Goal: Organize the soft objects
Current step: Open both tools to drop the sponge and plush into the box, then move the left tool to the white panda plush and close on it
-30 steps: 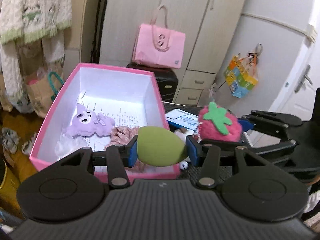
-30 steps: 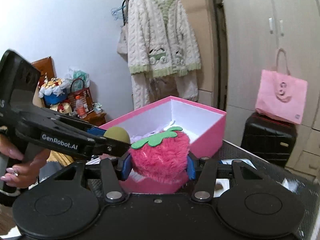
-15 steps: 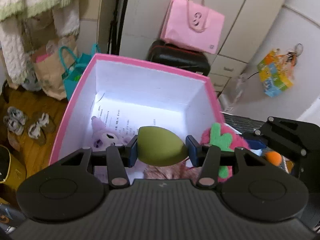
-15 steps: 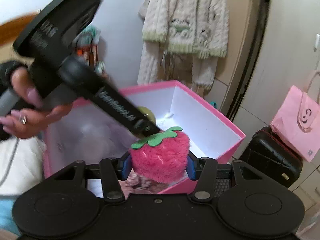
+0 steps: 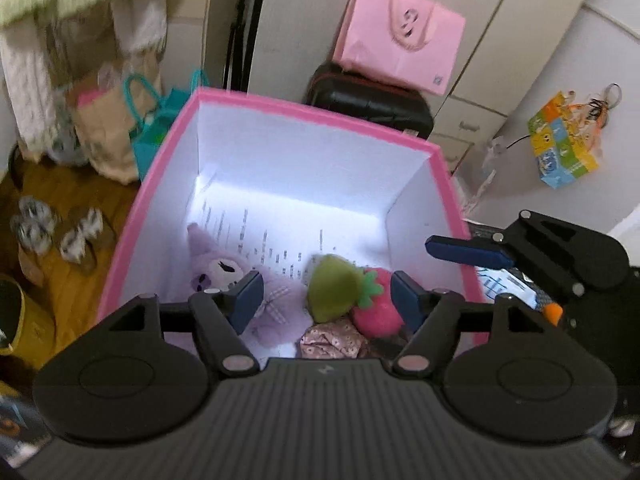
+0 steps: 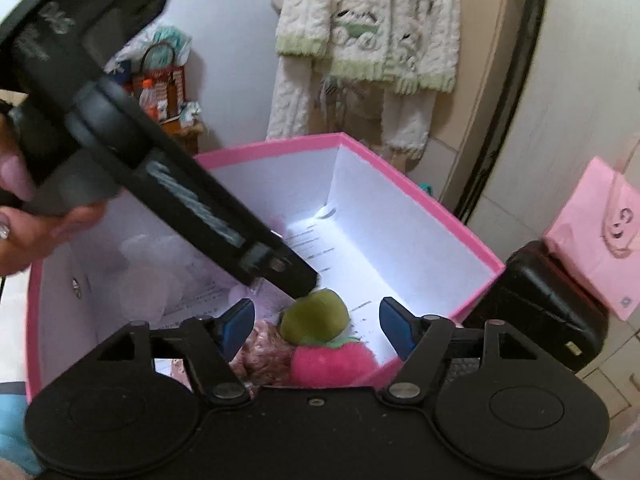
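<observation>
Landmark: the pink box [image 5: 442, 184], open-topped, white inside, a printed sheet [image 5: 260, 236] lying on its floor.
Around the box: a black suitcase [image 5: 372, 100] stood just behind the box's far wall with a pink bag [image 5: 400, 40] on it; paper bags [image 5: 108, 136] and slippers [image 5: 52, 232] lay on the floor off the box's left side; a knit cardigan [image 6: 368, 28] hung beyond the box's far corner.
In the way: from the right wrist view the left gripper's [image 5: 324, 294] black body slanted across the box's left half and hid part of the floor there.
In the box: a purple plush [image 5: 236, 280] at the near left; the green plush [image 5: 332, 288] near the middle; the strawberry [image 5: 380, 304] touching the green plush's right side; a floral cloth [image 5: 332, 340] against the near wall, in front of both.
Green plush: egg-shaped, long axis tilted, narrow end toward the far wall.
Strawberry: lay on its side, green leaves toward the green plush.
Left gripper: above the box's near edge, jaws just spread apart, pads clear of the green plush, nothing held.
Right gripper [image 6: 316, 326]: over the box's near right corner, jaws just widened, pads off the strawberry, nothing held.
Hand [image 6: 24, 216]: gripped the left gripper's handle, outside the box's left wall.
</observation>
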`<state>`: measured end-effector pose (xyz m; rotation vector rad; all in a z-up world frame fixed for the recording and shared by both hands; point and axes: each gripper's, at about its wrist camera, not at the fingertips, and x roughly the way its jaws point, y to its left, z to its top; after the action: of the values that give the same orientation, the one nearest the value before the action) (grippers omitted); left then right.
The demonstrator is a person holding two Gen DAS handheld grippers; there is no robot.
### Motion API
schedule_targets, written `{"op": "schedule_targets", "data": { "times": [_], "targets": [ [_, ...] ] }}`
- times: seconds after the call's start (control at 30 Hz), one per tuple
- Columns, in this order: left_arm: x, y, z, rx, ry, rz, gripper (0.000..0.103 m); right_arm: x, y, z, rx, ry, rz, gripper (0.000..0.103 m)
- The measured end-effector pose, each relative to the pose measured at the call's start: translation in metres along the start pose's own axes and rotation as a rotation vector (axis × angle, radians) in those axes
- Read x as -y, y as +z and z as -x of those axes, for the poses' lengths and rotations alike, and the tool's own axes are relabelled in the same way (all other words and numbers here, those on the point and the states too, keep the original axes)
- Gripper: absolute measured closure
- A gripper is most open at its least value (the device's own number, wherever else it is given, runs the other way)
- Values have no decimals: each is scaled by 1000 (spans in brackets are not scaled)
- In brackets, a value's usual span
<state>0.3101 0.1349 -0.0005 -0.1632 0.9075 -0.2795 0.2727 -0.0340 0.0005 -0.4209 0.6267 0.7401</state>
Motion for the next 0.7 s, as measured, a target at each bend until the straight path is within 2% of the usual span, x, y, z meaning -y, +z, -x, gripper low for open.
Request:
{"op": "schedule_targets", "data": {
  "times": [0.23,0.43,0.7],
  "targets": [
    [26,-33,65,95,64,-181,32,-21,-16,60,89,-40,-6,29],
    [46,-61,108,84,73,-258,31,-38,-25,104,97,-63,-24,29],
    [76,-92,151,80,0,-337,30,-58,-33,151,120,-29,-48,29]
  ]
}}
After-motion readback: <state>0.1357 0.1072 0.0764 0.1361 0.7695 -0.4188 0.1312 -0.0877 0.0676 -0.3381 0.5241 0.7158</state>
